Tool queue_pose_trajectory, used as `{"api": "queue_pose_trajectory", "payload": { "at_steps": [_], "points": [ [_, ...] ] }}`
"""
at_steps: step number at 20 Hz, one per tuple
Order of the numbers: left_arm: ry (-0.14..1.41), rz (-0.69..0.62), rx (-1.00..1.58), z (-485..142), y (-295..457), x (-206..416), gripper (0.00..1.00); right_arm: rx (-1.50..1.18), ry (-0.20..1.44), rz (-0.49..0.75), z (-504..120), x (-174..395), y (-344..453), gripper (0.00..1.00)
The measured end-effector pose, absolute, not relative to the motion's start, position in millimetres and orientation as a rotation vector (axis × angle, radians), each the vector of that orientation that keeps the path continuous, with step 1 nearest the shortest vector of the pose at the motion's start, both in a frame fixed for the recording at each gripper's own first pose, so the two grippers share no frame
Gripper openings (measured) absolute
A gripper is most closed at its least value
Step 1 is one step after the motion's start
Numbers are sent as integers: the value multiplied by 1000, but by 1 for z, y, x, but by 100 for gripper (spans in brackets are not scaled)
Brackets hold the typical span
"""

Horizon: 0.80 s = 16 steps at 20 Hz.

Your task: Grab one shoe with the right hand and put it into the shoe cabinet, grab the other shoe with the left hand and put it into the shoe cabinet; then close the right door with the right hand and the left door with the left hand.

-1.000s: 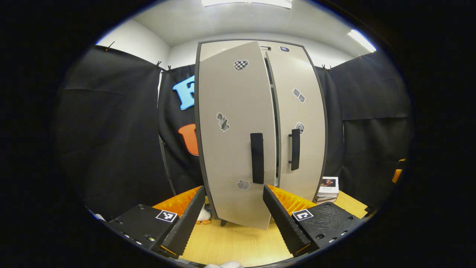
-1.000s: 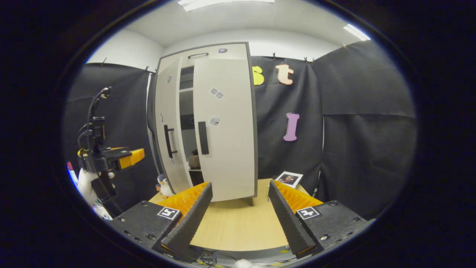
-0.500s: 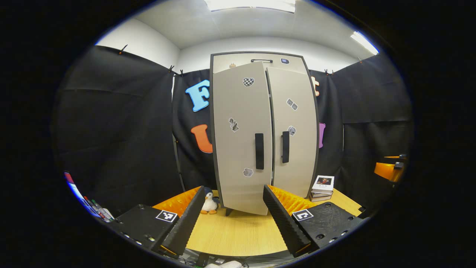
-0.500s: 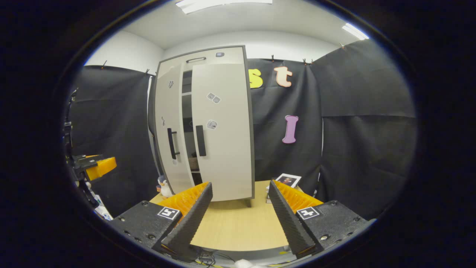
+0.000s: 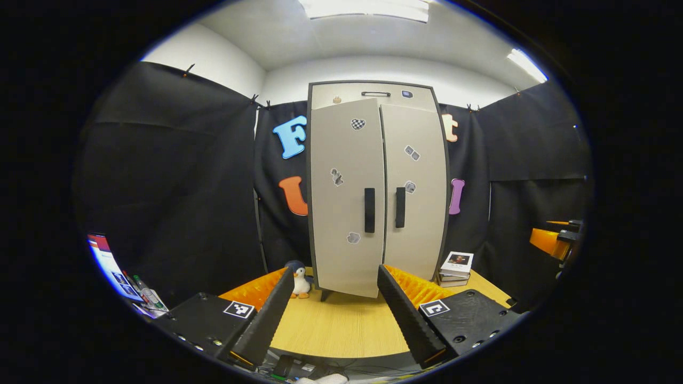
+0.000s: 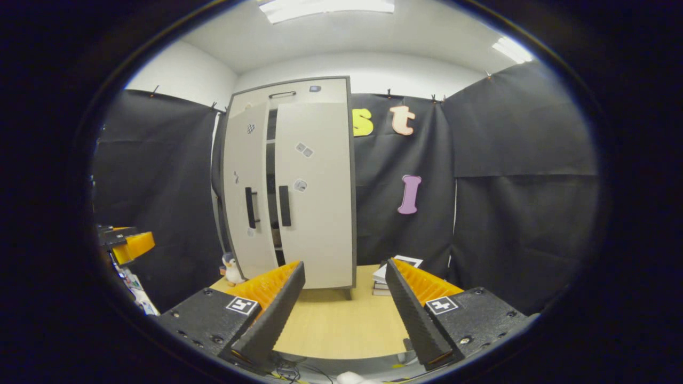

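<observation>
Left tongs (image 5: 335, 298): fingers spread, nothing between them, held back from the shoe cabinet (image 5: 377, 181) over the near edge of the counter (image 5: 336, 330). Right tongs (image 6: 344, 296): also spread and empty, back from the cabinet, which sits left of centre in the right gripper view. Cabinet stands upright at the back of the counter. Right door (image 5: 413, 192) looks flush with the frame. Left door (image 5: 347, 197) is not fully seated: in the left gripper view its lower edge hangs forward of the cabinet base, and in the right gripper view a dark vertical gap runs between the two doors with shelf edges visible through it. Both black handles (image 5: 369, 210) sit side by side near the centre seam. Shoes: something dark is visible low in the gap in the right gripper view, too small to identify. Penguin toy (image 5: 301, 280) on the counter just left of the cabinet foot; stack of books (image 5: 455, 268) just right of it. Each tongs shows at the edge of the other's view, well apart.
</observation>
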<state>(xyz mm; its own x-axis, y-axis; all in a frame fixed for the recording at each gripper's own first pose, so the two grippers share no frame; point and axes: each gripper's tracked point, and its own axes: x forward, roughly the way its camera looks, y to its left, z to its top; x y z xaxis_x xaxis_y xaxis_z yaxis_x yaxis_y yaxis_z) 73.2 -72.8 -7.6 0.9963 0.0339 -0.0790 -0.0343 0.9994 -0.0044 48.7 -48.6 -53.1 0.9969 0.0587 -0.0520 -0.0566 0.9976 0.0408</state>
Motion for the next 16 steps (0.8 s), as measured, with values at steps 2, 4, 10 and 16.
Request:
{"api": "queue_pose_trajectory", "payload": {
  "at_steps": [2, 4, 10, 16],
  "points": [
    [67, 38, -2, -4, -74, 69, 96, 39, 56, 65, -53, 44, -49, 99],
    [59, 39, -3, -1, -78, 64, 96, 43, 48, 71, -48, 43, -48, 99],
    [54, 32, 28, 6, -85, 50, 100, 66, 28, 79, -42, 34, -50, 99],
    [51, 16, 28, 8, -95, 45, 96, 62, 35, 72, -43, 30, -57, 99]
  ]
}}
